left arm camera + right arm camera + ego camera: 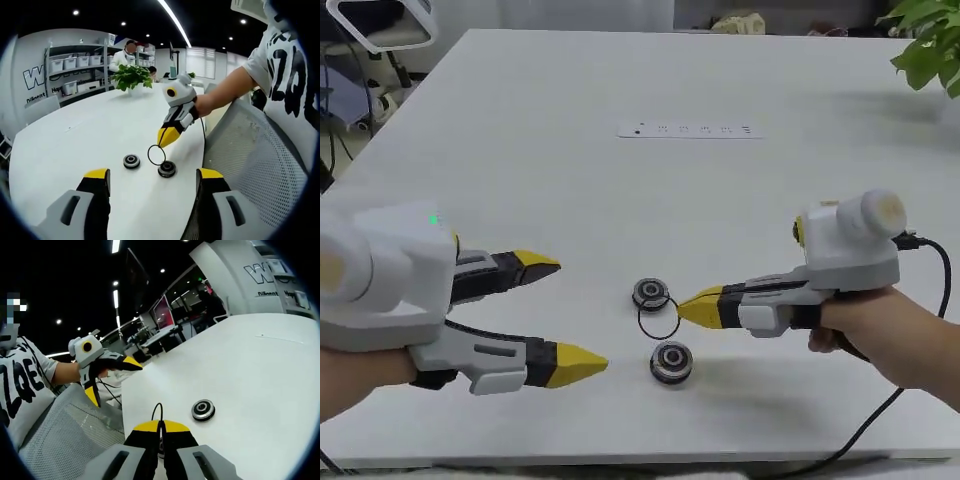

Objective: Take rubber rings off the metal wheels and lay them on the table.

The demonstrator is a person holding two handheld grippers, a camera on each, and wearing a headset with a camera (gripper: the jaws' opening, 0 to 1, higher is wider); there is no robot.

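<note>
Plainly, head view: the right tool (686, 308) is clamped on a rubber ring (658, 338) between the far wheel (651, 293) and the near wheel (671, 361), the left tool (570, 312) gaping; left gripper view: the ring hangs free of both wheels; right gripper view: jaws together on it; laying-down step, I judge; next, lower it to the surface (620, 200) and let go gently.
</note>
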